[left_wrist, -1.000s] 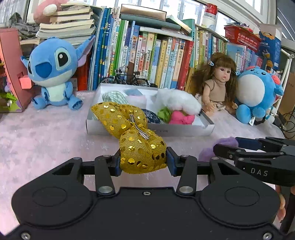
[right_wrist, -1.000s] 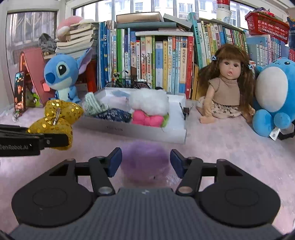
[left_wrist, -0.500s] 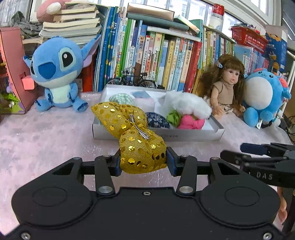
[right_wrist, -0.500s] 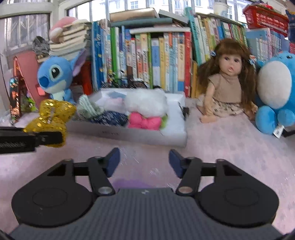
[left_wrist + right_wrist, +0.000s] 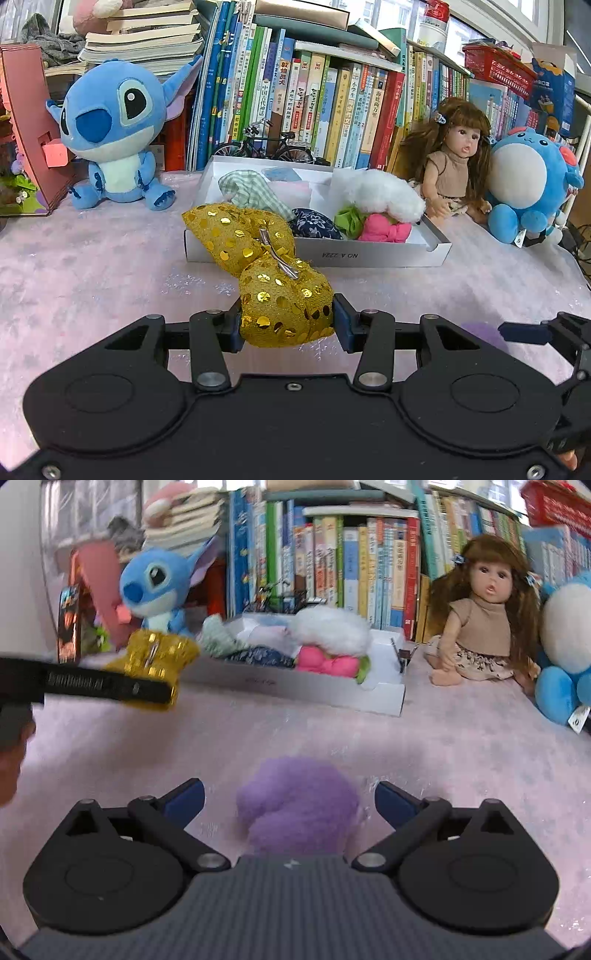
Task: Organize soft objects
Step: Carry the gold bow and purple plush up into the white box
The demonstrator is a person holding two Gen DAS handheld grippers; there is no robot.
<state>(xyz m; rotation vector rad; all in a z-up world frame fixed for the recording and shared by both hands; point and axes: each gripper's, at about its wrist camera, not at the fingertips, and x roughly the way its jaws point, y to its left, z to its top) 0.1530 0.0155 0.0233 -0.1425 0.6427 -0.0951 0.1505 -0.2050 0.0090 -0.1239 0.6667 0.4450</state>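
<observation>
A home, probably a child's room or study corner. A long row of books (image 5: 332, 110) stands against windows, with more stacked on top. Plush toys (image 5: 114, 136) and a doll (image 5: 454, 162) sit on a pink-covered surface (image 5: 92, 266), beside a white box (image 5: 369, 254) of soft things.

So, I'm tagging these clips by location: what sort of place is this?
Most likely a child's room or home study corner: a long row of books along the window, plush toys like the blue plush, and a doll on a pink cloth-covered surface.
</observation>
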